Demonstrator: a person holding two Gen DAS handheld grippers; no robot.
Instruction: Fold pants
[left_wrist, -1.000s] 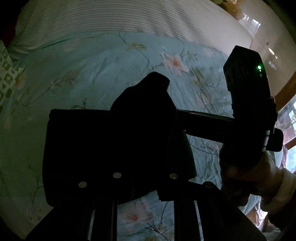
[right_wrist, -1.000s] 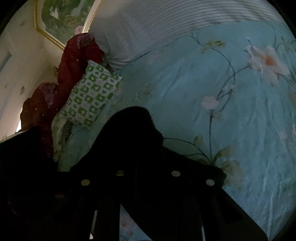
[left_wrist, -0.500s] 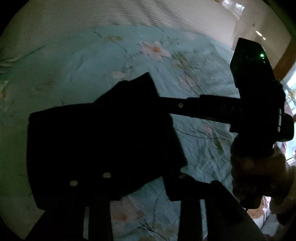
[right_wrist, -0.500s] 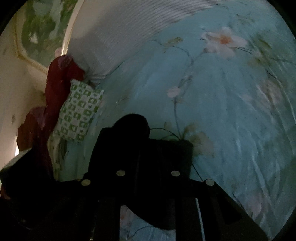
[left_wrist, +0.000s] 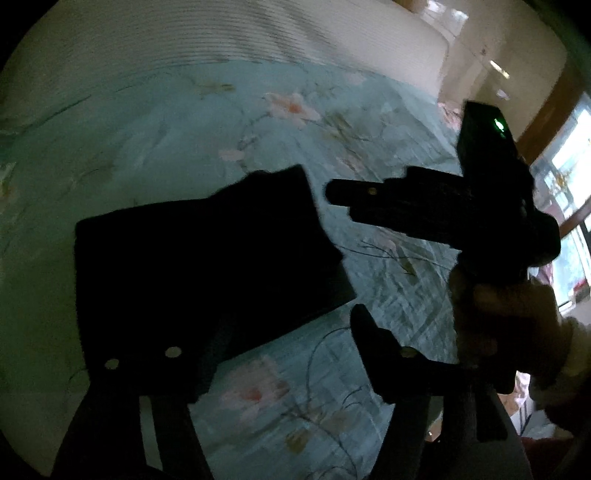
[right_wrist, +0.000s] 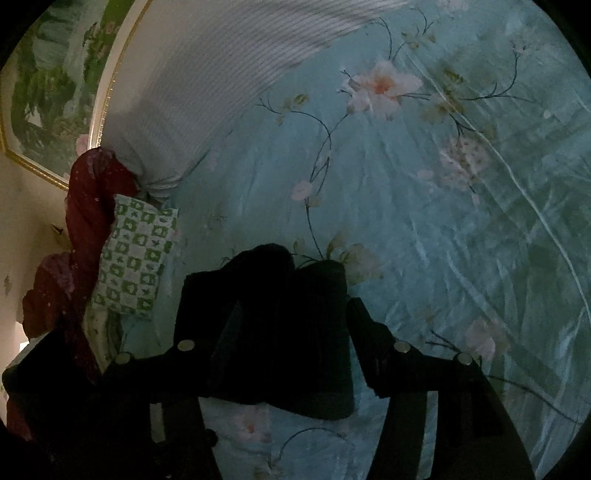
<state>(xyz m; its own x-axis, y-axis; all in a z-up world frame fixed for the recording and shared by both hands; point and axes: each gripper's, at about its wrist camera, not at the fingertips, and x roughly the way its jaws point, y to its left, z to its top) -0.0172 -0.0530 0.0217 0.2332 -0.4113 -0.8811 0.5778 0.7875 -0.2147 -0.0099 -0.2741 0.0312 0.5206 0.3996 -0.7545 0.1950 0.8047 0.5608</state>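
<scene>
one pair of folded black pants (left_wrist: 207, 254) is lying on one floral bed cover (right_wrist: 424, 229). two claws are showing: left (left_wrist: 258, 354), right (right_wrist: 291, 332). one checked pillow (right_wrist: 136, 258) and one framed picture (right_wrist: 51, 81) are sitting nearby.

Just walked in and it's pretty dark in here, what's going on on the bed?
A person with a gripper in each hand is folding dark pants on a floral bedsheet. The pants lie in a compact folded block. Both the left gripper and the right gripper are open, with the right one pulled clear of the pants in the left view. A checked pillow sits nearby.
</scene>
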